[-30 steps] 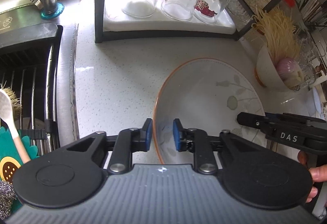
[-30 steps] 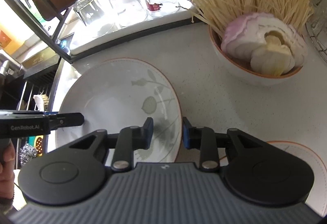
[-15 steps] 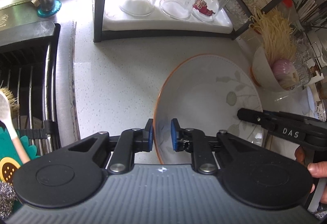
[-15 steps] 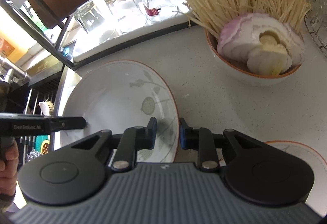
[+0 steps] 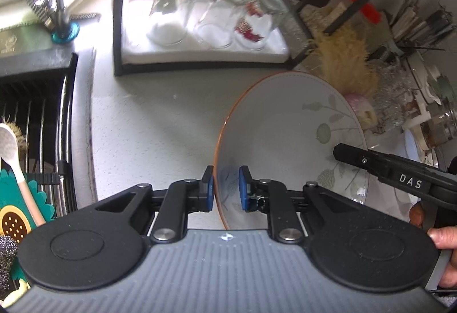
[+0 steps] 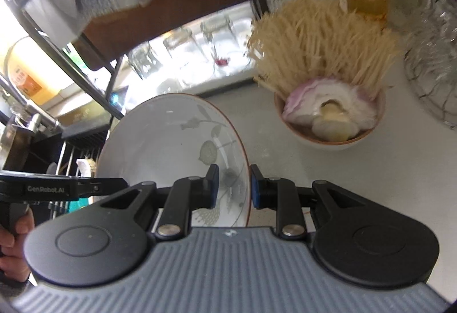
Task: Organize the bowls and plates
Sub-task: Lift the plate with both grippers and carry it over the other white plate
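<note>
I have the wide floral plate [image 5: 285, 130] pinched by its orange rim on two sides: my left claw [image 5: 225, 190] is closed down on the near-left rim, and my right claw [image 6: 234, 187] grips the opposite rim, its jaws having just drawn in around that edge. The plate looks lifted and tilted off the desk [image 5: 148, 124], in front of the black rack of upturned glasses [image 5: 205, 24] toward the desk's back edge, so I judge the carry only begun and nothing yet put away. The bowl of noodles and onion [image 6: 331, 119] sits untouched near the desk's right side, and I cannot tell whether it belongs to the tidying. Another plate edge [image 5: 411, 147] peeks past my right claw, mostly cut off. Where the plate should go is not shown; the sink rack [image 5: 34, 124] at the desk's left edge is a guess. Both views are smeared, the plate's underside is hidden, and my own claw bodies block the near desk.
</note>
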{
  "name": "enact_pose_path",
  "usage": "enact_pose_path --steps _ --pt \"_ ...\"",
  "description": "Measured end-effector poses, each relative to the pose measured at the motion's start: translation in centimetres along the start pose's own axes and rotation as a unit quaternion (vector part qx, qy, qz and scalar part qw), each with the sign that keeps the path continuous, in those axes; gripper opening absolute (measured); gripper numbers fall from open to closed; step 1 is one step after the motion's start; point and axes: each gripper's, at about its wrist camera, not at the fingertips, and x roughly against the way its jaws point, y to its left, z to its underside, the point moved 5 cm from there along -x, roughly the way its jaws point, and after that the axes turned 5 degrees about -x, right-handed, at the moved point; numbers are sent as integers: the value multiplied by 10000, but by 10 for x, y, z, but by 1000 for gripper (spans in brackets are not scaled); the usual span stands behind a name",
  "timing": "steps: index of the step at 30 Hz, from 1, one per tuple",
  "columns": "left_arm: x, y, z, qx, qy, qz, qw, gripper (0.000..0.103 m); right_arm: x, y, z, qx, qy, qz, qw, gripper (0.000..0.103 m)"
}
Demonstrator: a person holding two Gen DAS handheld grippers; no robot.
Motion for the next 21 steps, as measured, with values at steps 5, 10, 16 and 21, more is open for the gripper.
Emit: enact_pose_path --steps 5,10,16,21 --pt "14 -26 -3 -150 -124 48 9998 20 30 -13 3 -202 -317 -123 9992 26" --pt "18 -54 6 -228 -153 71 9996 20 55 -32 10 -355 -505 -172 9979 26" --pt "15 -93 27 -96 -239 99 9996 21 87 -63 24 -315 -517 -279 9978 26" --pt "10 -131 50 -101 -214 -18 9997 21 106 -93 33 -296 -495 -357 9977 26"
